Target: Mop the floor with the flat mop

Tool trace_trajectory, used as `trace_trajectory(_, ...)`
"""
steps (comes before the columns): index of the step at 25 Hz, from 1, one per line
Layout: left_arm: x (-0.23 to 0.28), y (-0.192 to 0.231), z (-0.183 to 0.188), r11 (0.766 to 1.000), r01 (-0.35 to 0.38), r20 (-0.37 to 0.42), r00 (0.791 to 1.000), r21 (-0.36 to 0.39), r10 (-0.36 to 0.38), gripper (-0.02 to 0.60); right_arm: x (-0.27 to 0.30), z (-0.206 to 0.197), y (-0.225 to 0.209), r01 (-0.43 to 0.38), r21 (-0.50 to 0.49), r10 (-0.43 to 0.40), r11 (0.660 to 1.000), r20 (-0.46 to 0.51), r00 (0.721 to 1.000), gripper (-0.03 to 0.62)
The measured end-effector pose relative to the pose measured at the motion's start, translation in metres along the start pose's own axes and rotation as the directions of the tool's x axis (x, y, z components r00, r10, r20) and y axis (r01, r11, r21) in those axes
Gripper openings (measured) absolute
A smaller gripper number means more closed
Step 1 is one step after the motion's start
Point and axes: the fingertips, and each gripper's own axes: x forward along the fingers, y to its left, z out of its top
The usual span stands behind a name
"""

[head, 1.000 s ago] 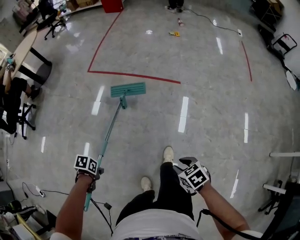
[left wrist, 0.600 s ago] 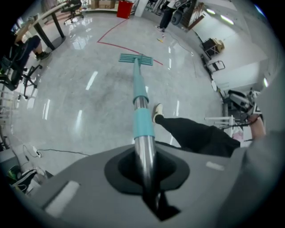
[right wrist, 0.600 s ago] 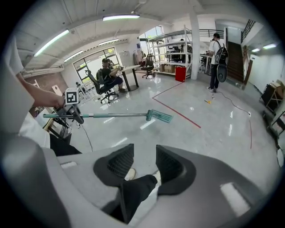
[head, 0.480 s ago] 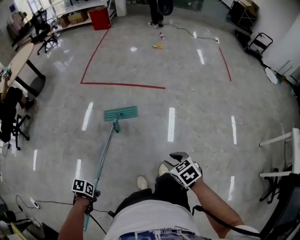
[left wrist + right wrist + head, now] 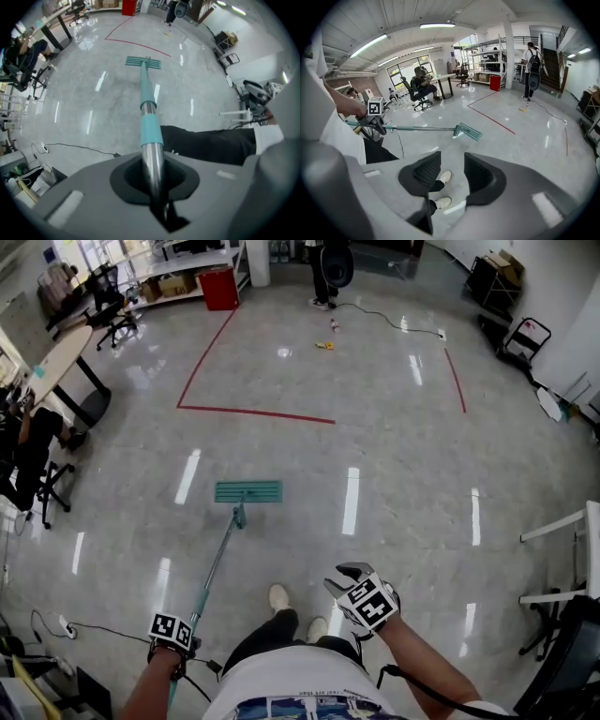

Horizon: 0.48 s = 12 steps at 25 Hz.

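Note:
The flat mop has a teal head (image 5: 248, 491) lying flat on the grey floor ahead of me, and a long pole (image 5: 217, 562) running back to my left side. My left gripper (image 5: 173, 634) is shut on the pole near its upper end. In the left gripper view the steel pole (image 5: 151, 140) passes between the jaws of the left gripper (image 5: 153, 180) and leads out to the mop head (image 5: 143, 62). My right gripper (image 5: 361, 596) hangs by my right hip, away from the mop. The right gripper (image 5: 452, 176) is open with nothing in it, and beyond it the mop head (image 5: 468, 131) shows.
Red tape lines (image 5: 253, 412) mark a rectangle on the floor beyond the mop. A person (image 5: 323, 268) stands at the far end, near small items on the floor (image 5: 325, 345). Desks and seated people (image 5: 33, 437) are on the left, cables (image 5: 66, 626) at lower left, a white table (image 5: 562, 526) on the right.
The mop head has slid back toward me, farther from the red tape line. My left gripper stayed shut on the pole and the right one stayed empty beside my hip.

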Motion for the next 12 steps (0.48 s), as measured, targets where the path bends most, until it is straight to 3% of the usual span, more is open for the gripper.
trace_trajectory(7, 0.003, -0.007, -0.067, 1.000, -0.011, -0.024, 1.000, -0.024, 0.010, 0.044, -0.020, -0.061, 0.032, -0.003, 0.066, 0.002, 0.998, 0.016, 1.000, 0.160)
trace_trajectory(12, 0.010, 0.006, -0.077, 1.000, -0.003, -0.052, 0.999, -0.017, 0.002, 0.044, -0.031, -0.066, 0.042, 0.037, 0.064, -0.039, 0.997, 0.027, 0.999, 0.160)
